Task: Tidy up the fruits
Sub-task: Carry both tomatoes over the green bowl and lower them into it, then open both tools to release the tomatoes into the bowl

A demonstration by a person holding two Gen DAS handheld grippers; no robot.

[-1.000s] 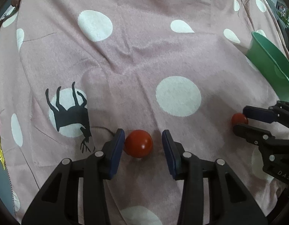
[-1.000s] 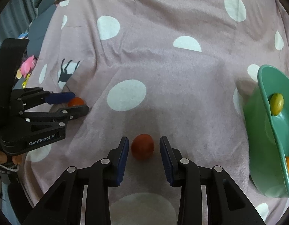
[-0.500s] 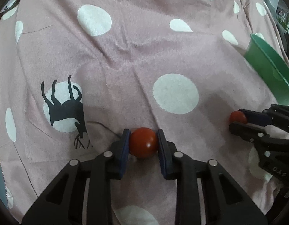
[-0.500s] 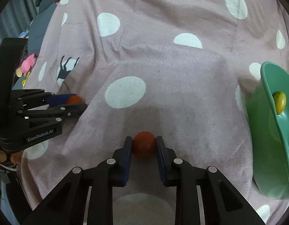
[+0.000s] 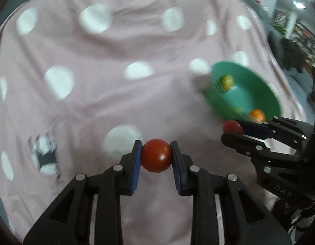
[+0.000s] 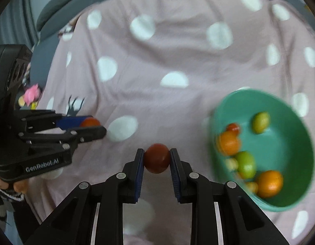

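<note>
Left wrist view, left gripper [image 5: 156,156] clamping one red tomato [image 5: 156,155]; right gripper [image 6: 157,159] clamping another tomato [image 6: 156,158]; one green bowl [image 6: 296,122]

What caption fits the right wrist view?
Right gripper and left gripper each hold a red fruit beside the green bowl.

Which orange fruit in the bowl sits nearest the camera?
The larger round orange fruit at the green bowl's near rim; the other orange one lies further back, beside a small red fruit.

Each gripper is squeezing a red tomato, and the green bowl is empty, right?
Not quite. The green bowl isn't empty: the right wrist view shows orange and green fruits inside. The rest holds: the left gripper and right gripper each squeeze a red tomato.
</note>
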